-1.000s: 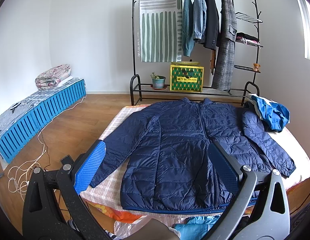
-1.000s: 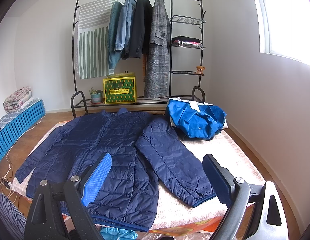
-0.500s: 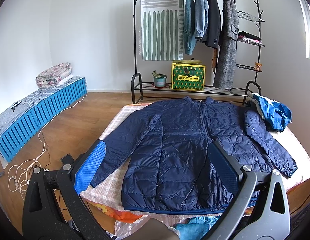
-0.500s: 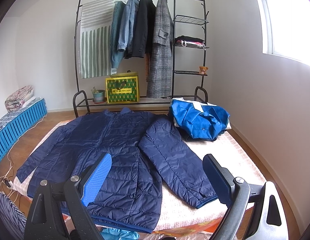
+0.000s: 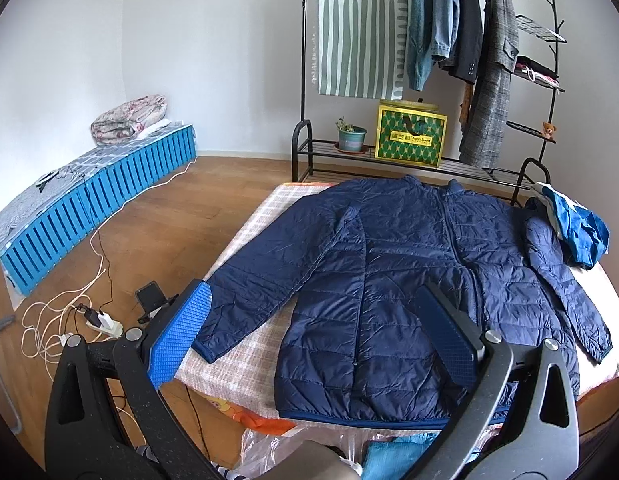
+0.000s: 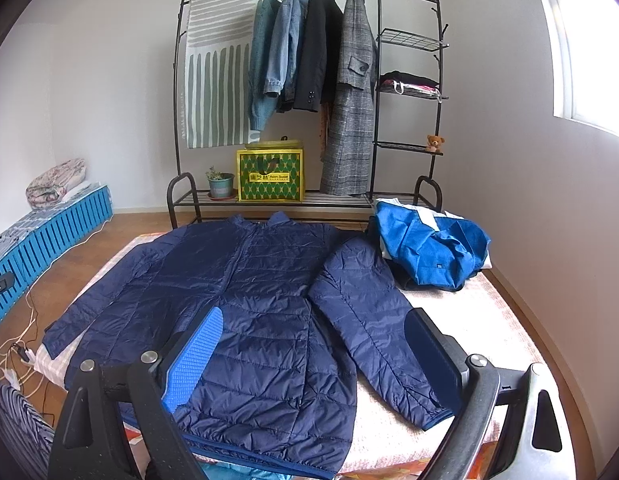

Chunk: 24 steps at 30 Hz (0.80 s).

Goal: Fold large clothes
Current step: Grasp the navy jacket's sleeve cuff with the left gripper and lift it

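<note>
One navy quilted jacket (image 5: 389, 280) (image 6: 237, 292), flat on bed (image 5: 249, 344) (image 6: 489, 320), front up, both sleeves spread. One crumpled blue garment (image 5: 577, 232) (image 6: 429, 252) at far right bed corner, touching right sleeve. One clothes rack (image 5: 305, 80) (image 6: 405, 92) behind bed, four hung coats, one striped cloth. Left tongs (image 5: 313, 340) wide open, empty, above near hem. Right tongs (image 6: 313, 356) wide open, empty. Left view only: cables (image 5: 61, 320) on floor. Right view only: window (image 6: 589, 40).

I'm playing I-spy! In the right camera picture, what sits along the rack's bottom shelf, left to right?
Small plant in a teal pot → yellow-and-green patterned box bag → hem of the long grey checked coat.
</note>
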### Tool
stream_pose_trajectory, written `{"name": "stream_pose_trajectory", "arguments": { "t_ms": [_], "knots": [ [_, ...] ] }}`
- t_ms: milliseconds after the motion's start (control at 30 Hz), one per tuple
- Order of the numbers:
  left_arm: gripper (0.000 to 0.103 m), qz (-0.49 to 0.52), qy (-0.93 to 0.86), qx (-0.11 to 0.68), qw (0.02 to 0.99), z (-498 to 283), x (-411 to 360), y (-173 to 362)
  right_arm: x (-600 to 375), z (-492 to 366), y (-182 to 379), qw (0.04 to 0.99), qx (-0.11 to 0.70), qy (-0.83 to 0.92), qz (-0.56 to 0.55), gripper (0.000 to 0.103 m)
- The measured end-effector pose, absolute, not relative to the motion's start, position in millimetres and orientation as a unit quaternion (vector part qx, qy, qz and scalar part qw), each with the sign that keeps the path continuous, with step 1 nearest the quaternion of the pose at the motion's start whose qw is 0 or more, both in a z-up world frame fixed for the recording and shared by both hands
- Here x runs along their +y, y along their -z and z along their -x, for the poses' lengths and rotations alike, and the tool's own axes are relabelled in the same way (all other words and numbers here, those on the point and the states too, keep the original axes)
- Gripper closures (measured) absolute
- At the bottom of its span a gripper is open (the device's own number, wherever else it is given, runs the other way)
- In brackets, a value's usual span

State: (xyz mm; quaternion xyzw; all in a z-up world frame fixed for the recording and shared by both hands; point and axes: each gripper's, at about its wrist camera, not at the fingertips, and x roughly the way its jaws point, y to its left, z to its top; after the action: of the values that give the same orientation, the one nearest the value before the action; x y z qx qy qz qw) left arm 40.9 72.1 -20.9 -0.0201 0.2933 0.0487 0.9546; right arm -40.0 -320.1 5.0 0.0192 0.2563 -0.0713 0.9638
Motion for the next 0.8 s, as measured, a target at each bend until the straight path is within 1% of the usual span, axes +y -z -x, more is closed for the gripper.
{"name": "stream_pose_trajectory", "arguments": {
  "t_ms": [133, 167, 300, 367, 467, 533, 600, 633, 700, 733, 767, 800],
  "knots": [
    [0.001, 0.039, -0.069, 0.318, 0.945, -60.0, 103.4, 41.2, -309.8, 25.6, -3.0, 0.965, 0.255, 0.059, -0.01, 0.009],
    [0.006, 0.043, -0.077, 0.324, 0.942, -63.9, 111.1, 46.3, -306.9, 21.5, -2.3, 0.965, 0.254, 0.055, -0.008, 0.009],
    [0.009, 0.057, -0.089, 0.345, 0.933, -82.4, 144.2, 67.5, -294.1, 1.1, 3.5, 0.966, 0.256, 0.037, 0.004, 0.009],
    [0.022, 0.086, -0.088, 0.37, 0.921, -96.9, 167.5, 83.6, -288.0, -11.1, 8.0, 0.966, 0.257, 0.022, 0.009, 0.009],
    [0.027, 0.151, -0.083, 0.407, 0.897, -114.9, 205.0, 109.4, -281.3, -30.1, 16.6, 0.968, 0.251, -0.002, 0.006, 0.009],
    [0.028, 0.195, -0.085, 0.431, 0.877, -125.6, 228.2, 126.3, -276.4, -44.3, 22.8, 0.969, 0.247, -0.019, 0.002, 0.009],
    [0.033, 0.231, -0.099, 0.45, 0.857, -134.0, 253.6, 146.8, -272.5, -57.8, 32.0, 0.969, 0.243, -0.037, -0.001, 0.009],
    [0.038, 0.247, -0.105, 0.458, 0.848, -137.3, 264.5, 156.2, -270.0, -63.8, 37.4, 0.969, 0.241, -0.046, 0.003, 0.009],
    [0.04, 0.283, -0.107, 0.478, 0.825, -142.9, 285.6, 177.6, -265.4, -76.0, 49.7, 0.968, 0.245, -0.058, 0.013, 0.009],
    [0.043, 0.302, -0.105, 0.488, 0.812, -145.7, 295.9, 189.7, -262.7, -80.9, 55.6, 0.966, 0.249, -0.066, 0.015, 0.009],
    [0.048, 0.314, -0.108, 0.496, 0.802, -145.5, 304.4, 198.7, -259.9, -85.2, 61.3, 0.964, 0.254, -0.077, 0.016, 0.01],
    [0.049, 0.327, -0.117, 0.503, 0.791, -145.6, 312.3, 208.7, -258.3, -89.4, 66.7, 0.961, 0.261, -0.085, 0.016, 0.01]
  ]
}}
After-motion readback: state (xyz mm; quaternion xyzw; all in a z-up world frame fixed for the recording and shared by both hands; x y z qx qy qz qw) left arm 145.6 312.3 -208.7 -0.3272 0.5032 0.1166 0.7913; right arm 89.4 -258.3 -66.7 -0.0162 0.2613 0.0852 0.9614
